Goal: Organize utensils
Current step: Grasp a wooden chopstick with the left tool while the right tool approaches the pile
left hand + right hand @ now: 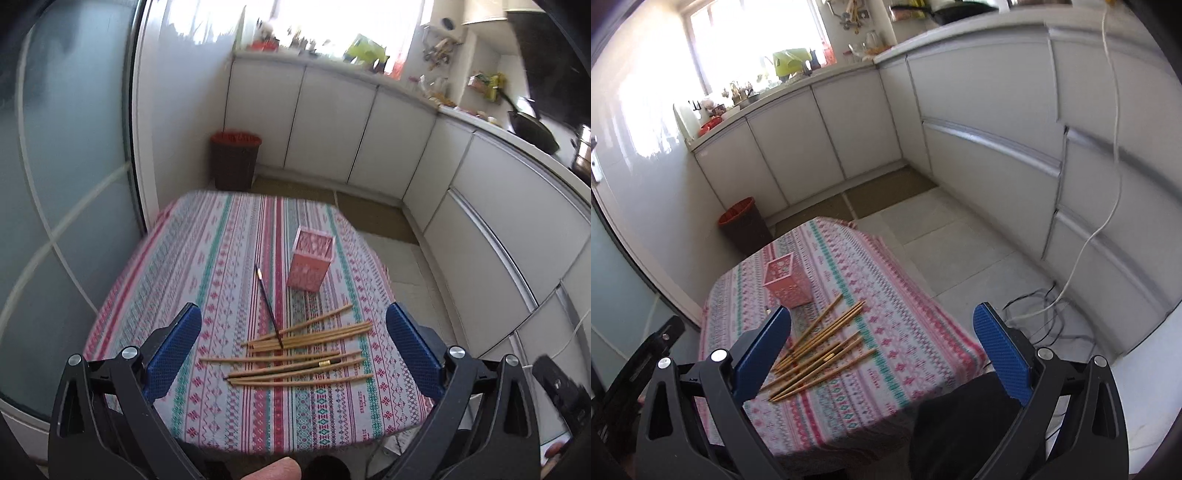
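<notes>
While chopsticks [295, 350] lie loose, left hand-held gripper [293, 350] and right hand-held gripper [882, 350] gape wide, empty

Dark brush [827, 352] half-buried among chopsticks [827, 347]; windowsill clutter [295, 42] blurred

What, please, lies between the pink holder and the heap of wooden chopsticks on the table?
In the left wrist view, only bare striped tablecloth separates the pink holder from the wooden chopsticks; a dark thin brush lies just left of that gap.
</notes>
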A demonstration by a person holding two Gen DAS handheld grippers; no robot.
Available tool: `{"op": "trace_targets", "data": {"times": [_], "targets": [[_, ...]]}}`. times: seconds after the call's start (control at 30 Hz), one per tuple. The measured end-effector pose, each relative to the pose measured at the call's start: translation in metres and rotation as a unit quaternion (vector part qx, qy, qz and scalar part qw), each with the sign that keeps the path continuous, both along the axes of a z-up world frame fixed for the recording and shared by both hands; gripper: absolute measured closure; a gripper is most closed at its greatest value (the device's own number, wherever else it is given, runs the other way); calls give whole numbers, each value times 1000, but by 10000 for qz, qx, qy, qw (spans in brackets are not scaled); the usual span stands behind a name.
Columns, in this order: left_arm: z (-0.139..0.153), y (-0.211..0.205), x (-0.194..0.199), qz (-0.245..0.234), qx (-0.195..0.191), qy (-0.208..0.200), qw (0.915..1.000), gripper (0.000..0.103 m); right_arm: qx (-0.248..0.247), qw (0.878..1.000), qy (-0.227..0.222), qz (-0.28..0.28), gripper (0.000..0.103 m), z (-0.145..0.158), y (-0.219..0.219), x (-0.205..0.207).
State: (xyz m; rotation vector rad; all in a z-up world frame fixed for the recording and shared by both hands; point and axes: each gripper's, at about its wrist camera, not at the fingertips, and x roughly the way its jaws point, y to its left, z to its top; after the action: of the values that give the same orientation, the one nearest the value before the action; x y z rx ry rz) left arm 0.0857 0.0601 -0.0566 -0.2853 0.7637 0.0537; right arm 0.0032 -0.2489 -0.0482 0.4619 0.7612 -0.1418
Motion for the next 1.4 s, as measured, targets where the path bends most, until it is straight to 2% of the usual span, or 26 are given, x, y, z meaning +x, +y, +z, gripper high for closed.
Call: {"op": "trace_targets", "data": {"times": [0.03, 0.07, 0.13, 0.27, 0.33, 0.4, 0.5, 0.6, 0.67, 0.73, 0.8, 0.87, 0.93, 0.97, 1.0, 1.03, 1.07, 1.1, 1.17, 1.23, 1.33, 1.4], "targets": [[-18, 19, 25, 82, -373, 507, 9980, 7, 384, 9991, 162, 104, 7, -12, -6, 8], [-34, 33, 45, 152, -568, 897, 9942, 7, 696, 9969, 337, 165, 7, -24, -11, 17], [-68, 57, 80, 336, -584, 1464, 9869, 7, 1133, 9915, 611, 179, 7, -48, -18, 31], [-132, 84, 128, 429, -538, 2328, 9701, 7, 1256, 9858, 1083, 261, 7, -87, -19, 60], [-153, 88, 147, 470, -545, 2528, 9648, 8, 1187, 9830, 1343, 401, 7, -102, -16, 74], [-165, 89, 165, 543, -568, 2541, 9640, 10, 1217, 9787, 1584, 481, 7, -116, -13, 89], [-177, 89, 198, 597, -923, 2557, 9605, 13, 1238, 9746, 1792, 532, 7, -135, -11, 107], [-186, 89, 232, 670, -1073, 2585, 9577, 21, 1058, 9747, 1895, 527, 7, -151, -12, 122], [-194, 85, 253, 660, -936, 2697, 9561, 36, 1000, 9741, 1965, 510, 7, -160, -13, 131], [-207, 84, 266, 605, -959, 2865, 9513, 41, 1047, 9719, 2051, 491, 7, -168, -16, 138], [-218, 84, 274, 630, -910, 2945, 9492, 42, 1079, 9694, 2146, 507, 7, -176, -17, 144], [-219, 80, 275, 596, -790, 2844, 9536, 41, 1027, 9685, 2210, 513, 7, -181, -16, 147], [-219, 71, 277, 476, -511, 2883, 9550, 42, 1001, 9670, 2283, 520, 7, -187, -15, 150], [-218, 65, 277, 432, -192, 2962, 9540, 53, 1022, 9657, 2331, 521, 7, -190, -14, 152], [-218, 60, 278, 398, 92, 3017, 9525, 59, 1042, 9645, 2371, 525, 7, -192, -13, 152], [-219, 57, 278, 402, 275, 3029, 9518, 72, 1032, 9642, 2388, 524, 7, -192, -11, 153], [-218, 58, 276, 400, 385, 3017, 9518, 83, 977, 9648, 2387, 506, 7, -192, -10, 154], [-218, 59, 274, 377, 410, 3000, 9523, 89, 898, 9662, 2370, 477, 7, -190, -8, 155], [-217, 67, 267, 235, 274, 2988, 9536, 95, 810, 9678, 2351, 380, 7, -189, -5, 158], [-215, 73, 258, 91, 246, 2959, 9549, 97, 1032, 9636, 2441, 344, 7, -193, -2, 165], [-206, 82, 242, 0, 100, 2677, 9634, 97, 1844, 9465, 2638, 229, 7, -204, 4, 187], [-191, 89, 233, -36, -129, 2487, 9685, 97, 2165, 9380, 2704, 111, 11, -208, 13, 204]]}}
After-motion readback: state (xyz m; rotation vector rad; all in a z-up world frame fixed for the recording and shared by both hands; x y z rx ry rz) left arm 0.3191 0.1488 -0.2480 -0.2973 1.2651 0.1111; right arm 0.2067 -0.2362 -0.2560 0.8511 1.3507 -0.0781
